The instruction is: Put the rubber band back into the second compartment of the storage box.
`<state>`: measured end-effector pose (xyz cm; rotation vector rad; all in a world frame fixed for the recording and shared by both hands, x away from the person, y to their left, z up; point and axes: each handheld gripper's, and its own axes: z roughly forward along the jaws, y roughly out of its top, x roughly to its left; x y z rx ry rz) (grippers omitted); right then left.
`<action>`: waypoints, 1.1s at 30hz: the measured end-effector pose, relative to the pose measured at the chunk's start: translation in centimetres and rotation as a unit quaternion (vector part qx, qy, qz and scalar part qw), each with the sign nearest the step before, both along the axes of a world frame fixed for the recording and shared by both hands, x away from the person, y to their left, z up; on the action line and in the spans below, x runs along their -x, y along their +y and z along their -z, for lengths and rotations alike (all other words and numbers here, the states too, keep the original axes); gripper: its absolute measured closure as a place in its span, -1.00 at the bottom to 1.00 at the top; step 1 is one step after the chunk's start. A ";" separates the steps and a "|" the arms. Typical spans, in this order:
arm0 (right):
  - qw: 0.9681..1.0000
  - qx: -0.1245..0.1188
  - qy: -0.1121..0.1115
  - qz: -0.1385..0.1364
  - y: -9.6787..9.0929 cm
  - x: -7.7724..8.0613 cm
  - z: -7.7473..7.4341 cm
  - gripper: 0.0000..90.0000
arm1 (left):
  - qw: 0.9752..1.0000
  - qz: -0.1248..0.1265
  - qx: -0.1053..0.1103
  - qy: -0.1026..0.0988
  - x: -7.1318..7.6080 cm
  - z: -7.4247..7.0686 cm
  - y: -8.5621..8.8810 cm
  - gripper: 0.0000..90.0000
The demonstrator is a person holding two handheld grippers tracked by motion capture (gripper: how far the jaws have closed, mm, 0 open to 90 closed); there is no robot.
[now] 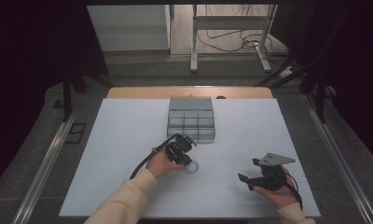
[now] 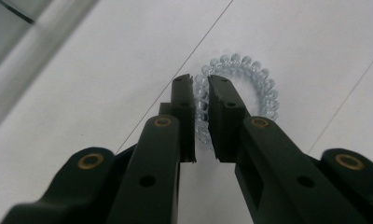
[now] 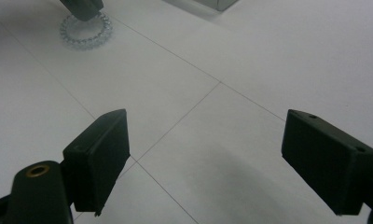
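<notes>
A white table top with thin seam lines is seen from above, a person's two forearms in cream sleeves reaching in from the near edge. Near the middle of the table lies a clear, pale blue spiral hair tie of coiled plastic, a closed ring lying flat on the surface; being round, it has no long axis and points no particular way. The left gripper, black and held in the person's left hand, is tipped down onto the ring, and its jaws have closed to a narrow gap on the near-left side of the coil, one jaw inside the ring and one outside, with the beads of the coil pinched between them. The rest of the ring curves away beyond the jaw tips and rests on the table. The right gripper, in the person's right hand, sits well apart to the right near the front edge, its jaws spread wide with only bare table between them. Behind the ring, toward the far side, stands a grey plastic organiser box with small divided compartments.
</notes>
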<state>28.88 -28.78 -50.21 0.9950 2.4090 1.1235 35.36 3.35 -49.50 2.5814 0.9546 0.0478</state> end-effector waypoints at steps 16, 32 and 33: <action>1.000 -0.001 -0.002 0.004 0.0 0.0 -0.1 -0.65 | 0.999 0.009 0.026 -0.022 1.4 -3.8 1.1 0.81; 1.000 -0.001 -0.004 0.006 -0.1 0.0 -0.1 -0.65 | 0.999 0.011 0.039 -0.034 1.9 -5.8 1.6 0.81; 1.000 -0.001 -0.004 0.006 -0.1 0.0 -0.1 -0.65 | 0.999 0.010 0.039 -0.034 1.9 -5.9 1.6 0.81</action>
